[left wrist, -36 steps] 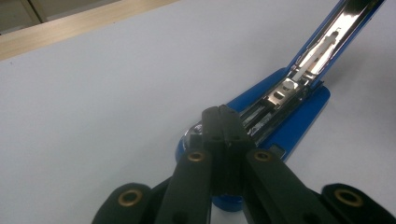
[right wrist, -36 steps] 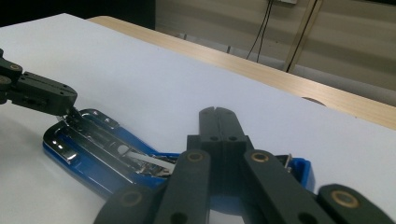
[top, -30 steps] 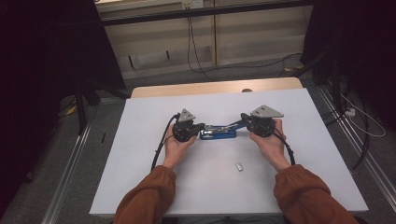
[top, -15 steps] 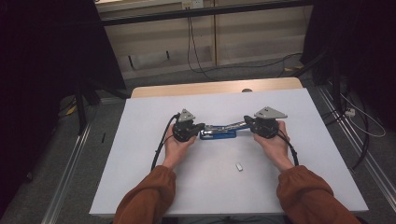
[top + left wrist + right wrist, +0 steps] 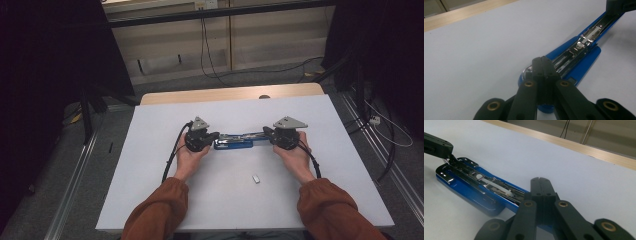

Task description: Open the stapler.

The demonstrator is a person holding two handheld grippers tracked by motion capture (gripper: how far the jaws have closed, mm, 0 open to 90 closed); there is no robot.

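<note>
Stapler (image 5: 234, 143) lies opened flat between my grippers: left gripper (image 5: 212, 138) clenched on its near-left end, right gripper (image 5: 266, 134) clenched pinning the far arm, keeping the staple channel (image 5: 489, 185) exposed.

Left claw (image 5: 214, 138): jaws pressed fully together, tips pointing toward the right claw; in the left gripper view (image 5: 543, 65) the two black jaws meet with no gap.
Right claw (image 5: 266, 134): jaws pressed fully together, tips pointing toward the left claw; in the right gripper view (image 5: 541, 185) they meet flat.
Left hand (image 5: 189, 154): wraps the claw body from below, palm up, grey three-cornered plate on top.
Right hand (image 5: 292, 152): cups its claw body likewise.
Forearms: both in rust-orange sleeves, coming in from the bottom edge, angled slightly inward.
Cables: one trails back from each claw alongside its wrist.
</note>
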